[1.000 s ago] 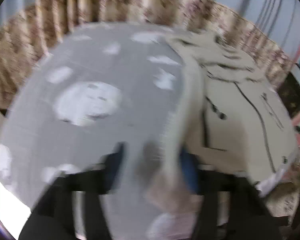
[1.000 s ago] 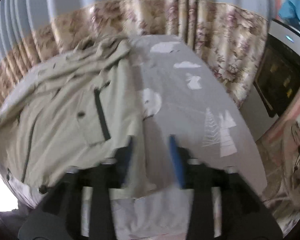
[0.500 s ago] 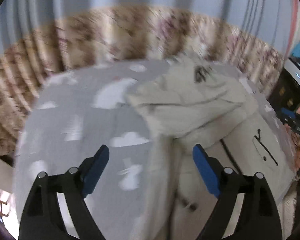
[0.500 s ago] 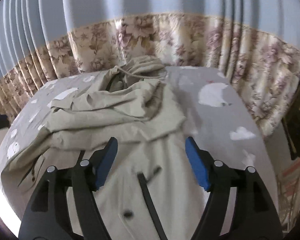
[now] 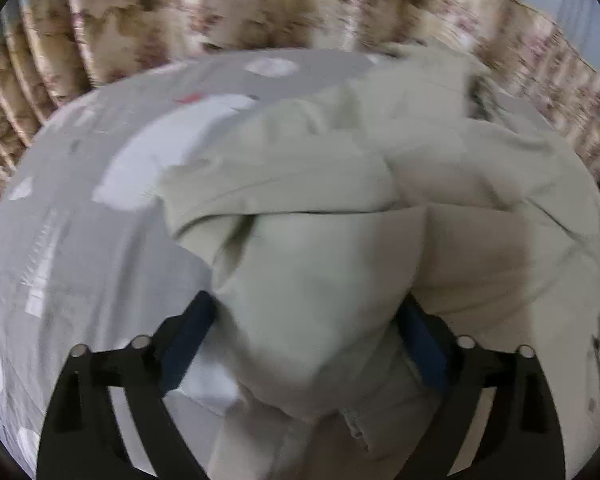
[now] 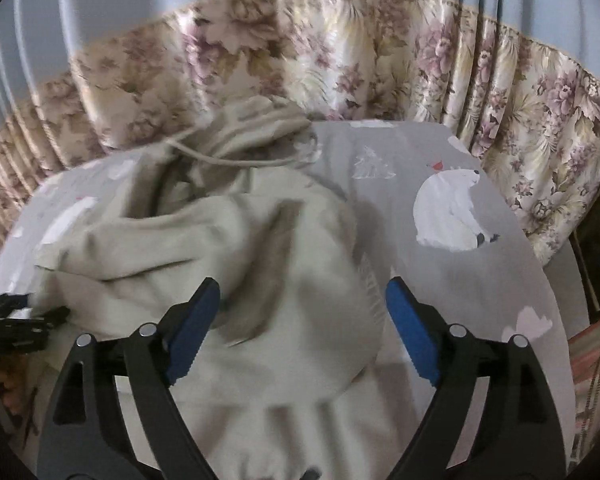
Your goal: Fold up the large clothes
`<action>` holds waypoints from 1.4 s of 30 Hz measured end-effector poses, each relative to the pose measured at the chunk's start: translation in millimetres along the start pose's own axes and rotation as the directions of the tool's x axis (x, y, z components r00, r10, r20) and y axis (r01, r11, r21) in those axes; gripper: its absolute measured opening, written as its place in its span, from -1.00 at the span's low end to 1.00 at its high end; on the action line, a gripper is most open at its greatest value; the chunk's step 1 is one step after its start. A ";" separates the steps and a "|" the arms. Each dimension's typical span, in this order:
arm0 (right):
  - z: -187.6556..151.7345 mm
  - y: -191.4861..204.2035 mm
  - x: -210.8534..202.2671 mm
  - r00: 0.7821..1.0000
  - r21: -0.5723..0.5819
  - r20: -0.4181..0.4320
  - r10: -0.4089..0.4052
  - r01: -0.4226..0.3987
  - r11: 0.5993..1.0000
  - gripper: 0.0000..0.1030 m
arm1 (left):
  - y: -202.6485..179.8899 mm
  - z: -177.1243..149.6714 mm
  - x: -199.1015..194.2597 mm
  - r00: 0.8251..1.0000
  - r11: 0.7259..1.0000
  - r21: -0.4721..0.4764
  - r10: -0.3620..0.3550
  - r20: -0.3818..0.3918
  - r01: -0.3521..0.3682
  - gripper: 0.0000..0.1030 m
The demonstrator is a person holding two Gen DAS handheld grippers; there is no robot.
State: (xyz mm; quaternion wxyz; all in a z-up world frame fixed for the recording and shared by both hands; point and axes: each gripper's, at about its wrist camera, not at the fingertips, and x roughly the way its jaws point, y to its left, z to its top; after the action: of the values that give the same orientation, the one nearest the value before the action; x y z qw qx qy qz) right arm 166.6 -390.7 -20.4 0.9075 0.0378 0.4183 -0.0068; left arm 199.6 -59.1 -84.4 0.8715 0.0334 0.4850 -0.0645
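Both grippers have closed in on the beige jacket since half a second ago, so that its bunched cloth now fills the gap between each pair of blue pads. On the left gripper the jaws stand wide apart with a thick fold of the jacket bulging between them; the blur leaves it unclear whether the pads press the cloth. On the right gripper the jaws are likewise spread wide, hovering over a rounded hump of the garment without pinching it. Around the jacket lies the grey bedsheet printed with white bears and trees, and behind it hangs a floral curtain under a pale blue wall. At the left edge of the right wrist view the other gripper's black frame shows beside the cloth. Crumpled into a heap in the middle of the sheet, the jacket runs lengthwise away from the right camera, with its hood and drawstring at the far end toward the curtain.
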 end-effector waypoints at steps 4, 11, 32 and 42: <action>5.8 -11.7 38.9 0.996 0.021 -0.065 -0.057 0.058 0.998 0.66 | 31.5 5.4 1.9 0.995 0.995 -0.041 0.087 0.040 -0.086 0.80; 11.3 -20.5 28.2 0.997 0.053 -0.038 0.061 -0.059 0.997 0.67 | 44.7 10.1 -31.8 0.995 0.996 -0.032 -0.079 0.055 0.081 0.74; 93.6 -24.7 138.7 0.970 0.027 -0.214 0.117 -0.114 0.993 0.68 | 41.2 123.5 50.9 0.989 0.984 0.099 -0.145 -0.031 0.148 0.73; 96.2 6.7 131.2 0.966 -0.090 -0.218 0.140 -0.163 0.983 -0.83 | 18.1 127.8 52.6 0.995 0.983 0.153 -0.096 -0.036 0.101 -0.90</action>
State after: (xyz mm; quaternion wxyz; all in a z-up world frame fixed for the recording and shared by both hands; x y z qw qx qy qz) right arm 325.1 -388.7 -57.4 0.8567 0.0215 0.5075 0.0893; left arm 337.1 -60.8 -61.7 0.8550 0.0779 0.4920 -0.1444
